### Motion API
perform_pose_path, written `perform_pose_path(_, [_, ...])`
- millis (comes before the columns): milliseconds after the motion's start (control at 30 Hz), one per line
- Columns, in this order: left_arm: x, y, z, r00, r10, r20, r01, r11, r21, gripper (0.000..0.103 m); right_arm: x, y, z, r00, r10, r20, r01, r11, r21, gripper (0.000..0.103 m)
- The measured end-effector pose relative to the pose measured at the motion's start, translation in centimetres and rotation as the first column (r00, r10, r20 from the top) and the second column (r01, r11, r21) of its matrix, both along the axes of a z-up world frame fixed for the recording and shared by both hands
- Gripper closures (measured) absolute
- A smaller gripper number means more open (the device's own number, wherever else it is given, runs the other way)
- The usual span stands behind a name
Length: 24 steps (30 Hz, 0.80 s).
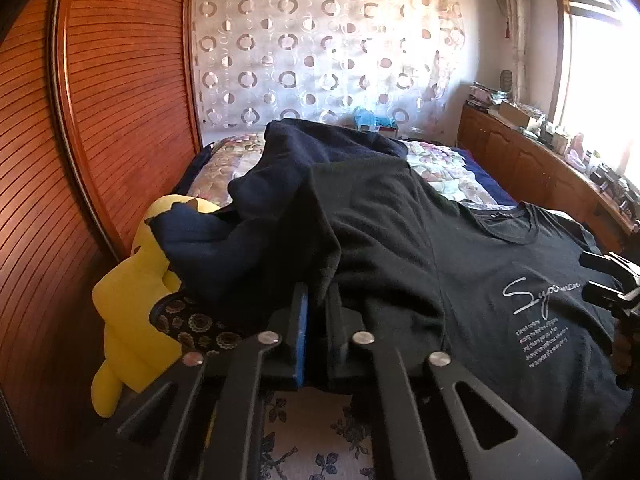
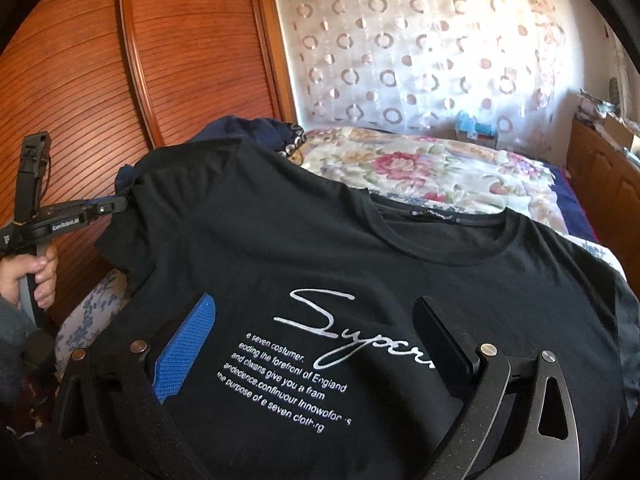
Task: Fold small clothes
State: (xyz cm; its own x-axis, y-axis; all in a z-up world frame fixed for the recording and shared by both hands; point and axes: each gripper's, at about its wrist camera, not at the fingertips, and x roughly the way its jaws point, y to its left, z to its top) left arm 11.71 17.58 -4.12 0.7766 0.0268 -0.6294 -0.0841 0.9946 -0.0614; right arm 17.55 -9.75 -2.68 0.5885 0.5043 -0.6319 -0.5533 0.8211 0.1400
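Floral quilted bed (image 2: 420, 168) | left tool (image 1: 320, 300) pinching black knit T-shirt (image 2: 320, 248) sleeve | right tool (image 2: 316, 344) agape

Black tee (image 2: 360, 248) w/ white script, floral bedspread (image 2: 420, 168), yellow plush (image 1: 132, 288).

The left hand-held gripper (image 1: 316, 300) has its jaws pinched together, tilted downward, gripped by a hand (image 2: 38, 276) at its handle. The right hand-held gripper (image 2: 320, 344) has jaws spread wide.

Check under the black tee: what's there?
Under the black t-shirt, a navy garment pokes out at its sleeve side, floral bedding beyond the collar. Directly beneath is covered.
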Motion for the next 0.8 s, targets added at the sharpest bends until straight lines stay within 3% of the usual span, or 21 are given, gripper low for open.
perform_pose_path(300, [-0.5, -3.6, 5.9, 0.987, -0.134, 0.091, 0.134, 0.991, -0.001, 0.102, 1.1, -1.1, -0.3, 1.0, -0.02, -0.016, 0.021, 0.999, 0.026, 0.003])
perform_pose_path(467, [0.5, -4.6, 8.2, 0.982, -0.149, 0.118, 0.145, 0.988, 0.047, 0.102, 1.2, -2.1, 0.3, 0.999, -0.043, -0.007, 0.044, 0.998, 0.042, 0.003])
perform_pose_path(633, [1.5, -3.2, 8.0, 0.992, -0.093, 0.088, 0.086, 0.993, 0.084, 0.102, 1.1, -3.2, 0.8, 0.998, -0.069, -0.003, 0.069, 0.996, 0.058, 0.003])
perform_pose_path(800, [1.4, -3.5, 7.5, 0.988, -0.133, 0.071, 0.132, 0.991, 0.025, 0.102, 1.1, -3.7, 0.7, 0.997, -0.081, -0.003, 0.082, 0.995, 0.06, 0.003])
